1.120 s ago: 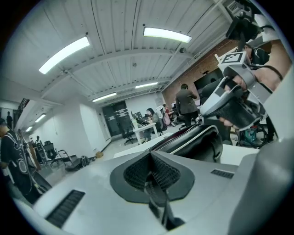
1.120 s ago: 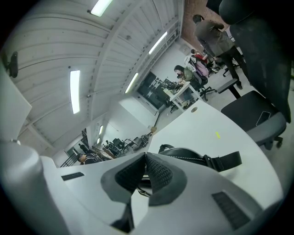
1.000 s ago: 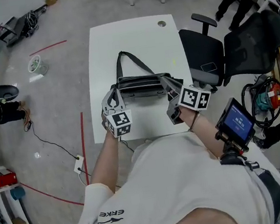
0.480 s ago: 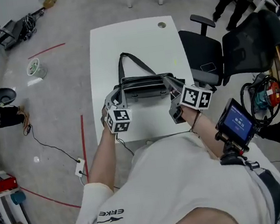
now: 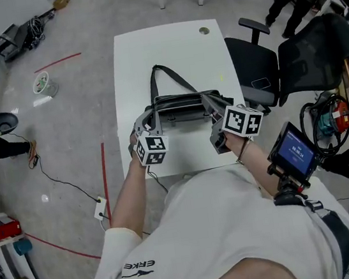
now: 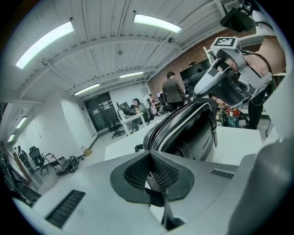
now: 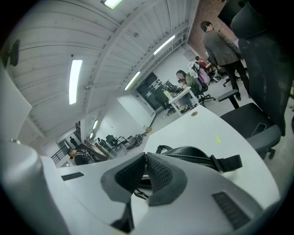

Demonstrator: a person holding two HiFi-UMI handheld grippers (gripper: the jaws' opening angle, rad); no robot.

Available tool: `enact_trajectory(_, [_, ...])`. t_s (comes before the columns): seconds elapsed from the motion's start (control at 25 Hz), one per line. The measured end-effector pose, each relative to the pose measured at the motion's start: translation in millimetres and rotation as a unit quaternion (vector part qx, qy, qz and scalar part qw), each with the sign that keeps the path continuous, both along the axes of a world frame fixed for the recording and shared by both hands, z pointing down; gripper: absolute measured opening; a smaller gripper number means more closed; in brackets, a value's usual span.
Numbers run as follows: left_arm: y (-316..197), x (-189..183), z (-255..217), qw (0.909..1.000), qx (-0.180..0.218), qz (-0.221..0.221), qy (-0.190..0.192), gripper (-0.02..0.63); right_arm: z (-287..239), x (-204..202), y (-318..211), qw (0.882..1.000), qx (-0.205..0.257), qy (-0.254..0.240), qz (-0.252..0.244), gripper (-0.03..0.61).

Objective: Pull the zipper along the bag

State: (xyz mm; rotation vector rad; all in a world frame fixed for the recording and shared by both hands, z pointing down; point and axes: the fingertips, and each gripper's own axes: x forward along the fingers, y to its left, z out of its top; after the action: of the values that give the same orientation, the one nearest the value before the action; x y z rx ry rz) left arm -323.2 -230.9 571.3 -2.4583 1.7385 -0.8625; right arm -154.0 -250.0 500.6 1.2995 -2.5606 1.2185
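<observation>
A black handbag with a long strap lies across the white table. My left gripper is at the bag's left end, and in the left gripper view its jaws are shut on the zipper pull, where the row of zipper teeth begins. My right gripper is at the bag's right end. In the right gripper view it is shut on a dark piece of the bag. The pads hide exactly what each one pinches.
A black office chair stands close to the table's right edge. A small screen is mounted by my right forearm. Cables and red tape lines lie on the floor at the left. People stand and sit at the far desks.
My left gripper has edged slightly to the right, toward the bag. The right gripper and the bag stay almost where they were.
</observation>
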Motion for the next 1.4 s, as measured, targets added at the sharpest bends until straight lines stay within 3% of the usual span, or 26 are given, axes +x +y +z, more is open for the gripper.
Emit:
enact_trajectory(0.64, [0.8, 33.8, -2.9, 0.9998, 0.002, 0.014, 0.013, 0.002, 1.2, 2.2, 3.7, 1.0, -0.001, 0.009, -0.004, 0.014])
enact_trajectory(0.88, [-20.9, 19.2, 9.3, 0.9999, -0.007, 0.0, 0.015, 0.002, 18.2, -31.7, -18.7, 0.999, -0.012, 0.004, -0.05, 0.014])
enact_trajectory(1.4, [4.8, -15.1, 2.5, 0.9989, -0.005, -0.043, 0.018, 0.002, 8.8, -76.1, 7.1, 0.99, -0.028, -0.015, -0.138, 0.012])
